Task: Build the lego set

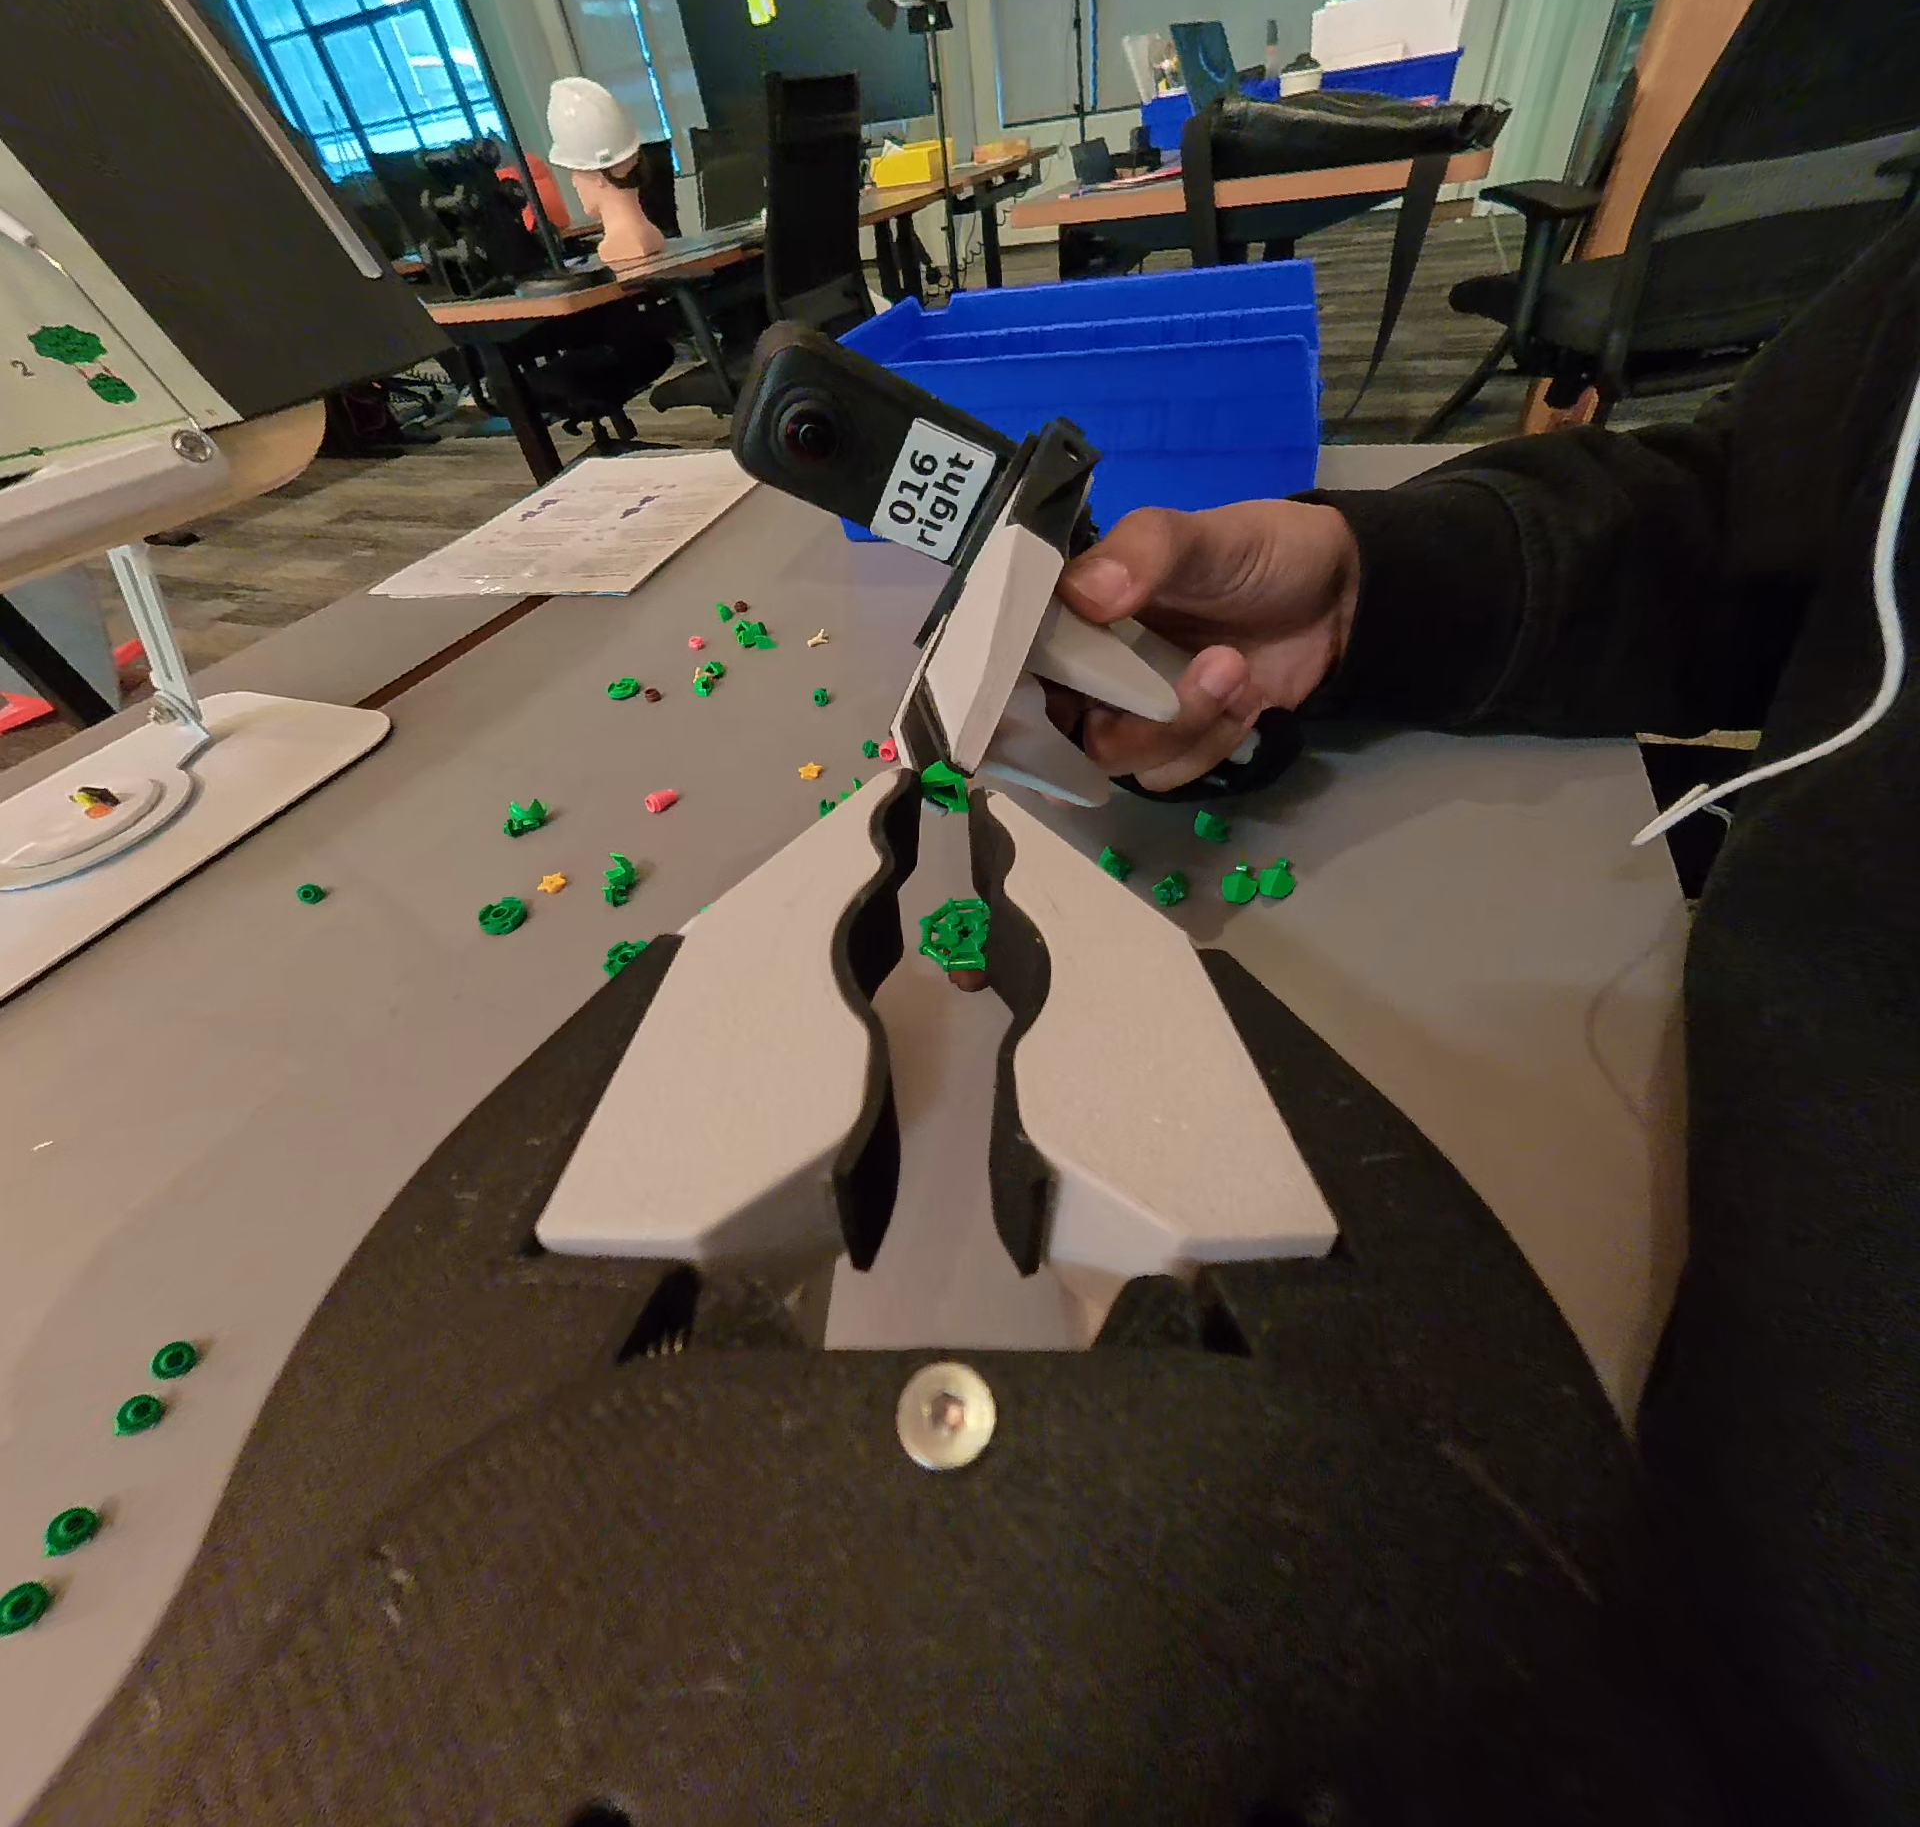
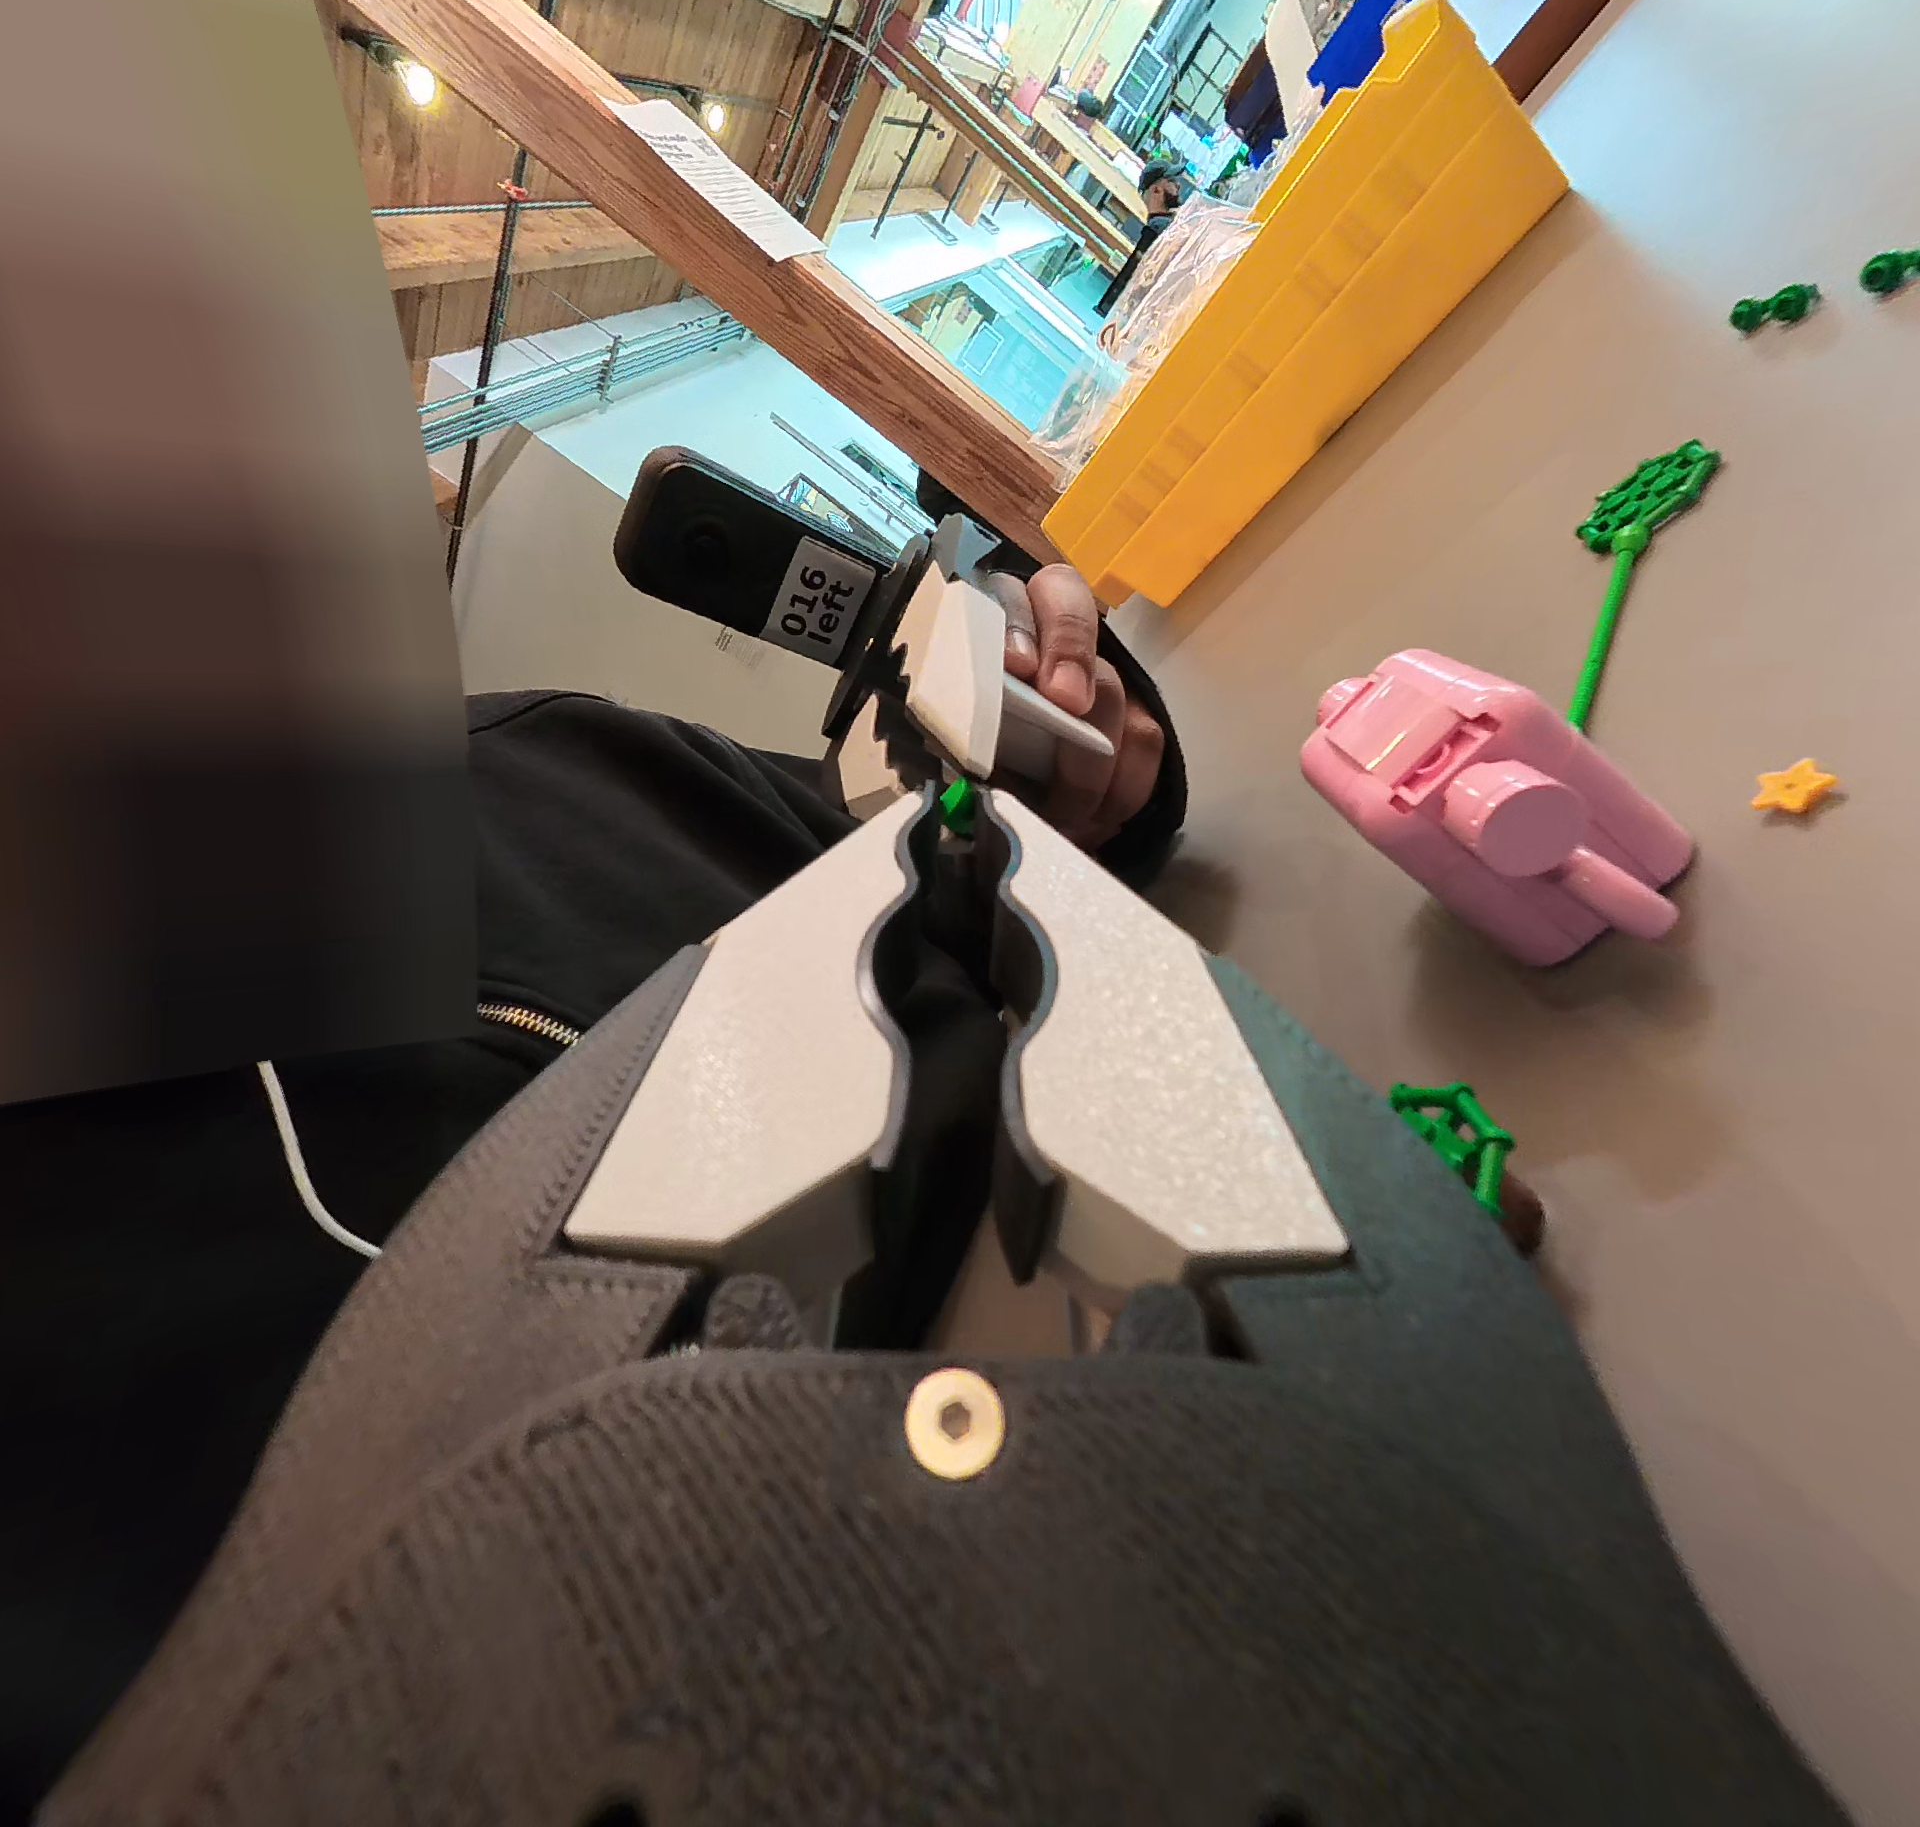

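My left gripper (image 1: 948, 803) and my right gripper (image 2: 958, 823) meet tip to tip above the grey table (image 1: 312, 1050). A small green lego piece (image 1: 943, 785) sits pinched where the tips meet; it also shows in the right wrist view (image 2: 956, 801). Both pairs of jaws are nearly closed around it. I cannot tell whether it is one piece or two joined. The right gripper (image 1: 920, 754) comes in from the right in a hand. The left gripper (image 2: 920, 780) faces it. A round green web piece (image 1: 954, 934) on a brown stud lies on the table below.
Loose green pieces (image 1: 502, 913), pink studs (image 1: 661, 801) and yellow stars (image 1: 552, 882) are scattered on the table. An instruction stand (image 1: 208, 769) is at left, a blue bin (image 1: 1101, 364) behind. A pink watering can (image 2: 1496, 801), a green net leaf on a stem (image 2: 1621, 551) and a yellow bin (image 2: 1320, 323) are on the table. My two grippers' fingertips are within a few centimetres of each other.
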`<control>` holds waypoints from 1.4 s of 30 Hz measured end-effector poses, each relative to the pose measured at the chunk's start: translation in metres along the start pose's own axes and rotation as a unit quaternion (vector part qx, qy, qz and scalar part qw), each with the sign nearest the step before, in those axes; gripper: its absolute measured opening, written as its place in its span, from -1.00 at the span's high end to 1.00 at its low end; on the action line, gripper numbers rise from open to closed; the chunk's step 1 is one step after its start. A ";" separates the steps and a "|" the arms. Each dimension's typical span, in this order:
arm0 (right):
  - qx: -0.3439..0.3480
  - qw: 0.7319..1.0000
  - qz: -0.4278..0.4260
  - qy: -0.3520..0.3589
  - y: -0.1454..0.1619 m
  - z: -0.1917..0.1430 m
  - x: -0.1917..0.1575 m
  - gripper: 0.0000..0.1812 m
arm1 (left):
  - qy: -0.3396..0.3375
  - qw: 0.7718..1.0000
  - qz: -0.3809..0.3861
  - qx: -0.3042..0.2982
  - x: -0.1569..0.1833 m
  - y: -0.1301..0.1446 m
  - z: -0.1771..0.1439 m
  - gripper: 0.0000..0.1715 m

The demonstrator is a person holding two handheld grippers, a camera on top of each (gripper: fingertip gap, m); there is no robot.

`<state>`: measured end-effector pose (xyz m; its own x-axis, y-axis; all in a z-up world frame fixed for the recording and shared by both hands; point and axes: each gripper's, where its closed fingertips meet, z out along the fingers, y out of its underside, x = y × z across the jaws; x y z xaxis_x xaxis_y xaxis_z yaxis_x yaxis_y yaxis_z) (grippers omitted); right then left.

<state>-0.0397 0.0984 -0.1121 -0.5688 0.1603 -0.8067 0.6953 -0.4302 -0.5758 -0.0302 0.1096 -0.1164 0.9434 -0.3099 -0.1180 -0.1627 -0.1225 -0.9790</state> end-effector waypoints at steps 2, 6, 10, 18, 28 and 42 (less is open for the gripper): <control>-0.001 1.000 -0.002 0.005 -0.001 0.000 0.001 0.95 | -0.002 1.000 0.000 -0.001 -0.001 0.000 0.000 0.95; 0.021 1.000 -0.004 0.006 -0.011 -0.010 -0.001 0.95 | -0.003 1.000 -0.005 0.010 -0.002 -0.003 -0.002 0.86; 0.058 0.997 -0.043 0.039 -0.032 -0.034 -0.003 0.96 | -0.004 1.000 -0.013 0.015 -0.004 -0.004 -0.003 0.79; 0.112 0.958 -0.187 0.188 -0.066 -0.089 -0.012 0.95 | -0.006 1.000 -0.016 0.010 -0.005 -0.002 -0.002 0.79; 0.167 0.943 -0.216 0.190 -0.073 -0.118 -0.031 0.95 | -0.017 0.993 -0.109 0.031 -0.031 -0.006 -0.003 0.87; 0.173 0.951 -0.200 0.161 -0.063 -0.116 -0.034 0.95 | -0.188 0.978 -0.081 -0.038 -0.161 -0.003 -0.076 0.99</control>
<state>-0.0132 0.2230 -0.0633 -0.5546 0.6127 -0.5631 0.2329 -0.5353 -0.8119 -0.2036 0.0878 -0.0818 0.9958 0.0871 -0.0294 -0.0099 -0.2163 -0.9763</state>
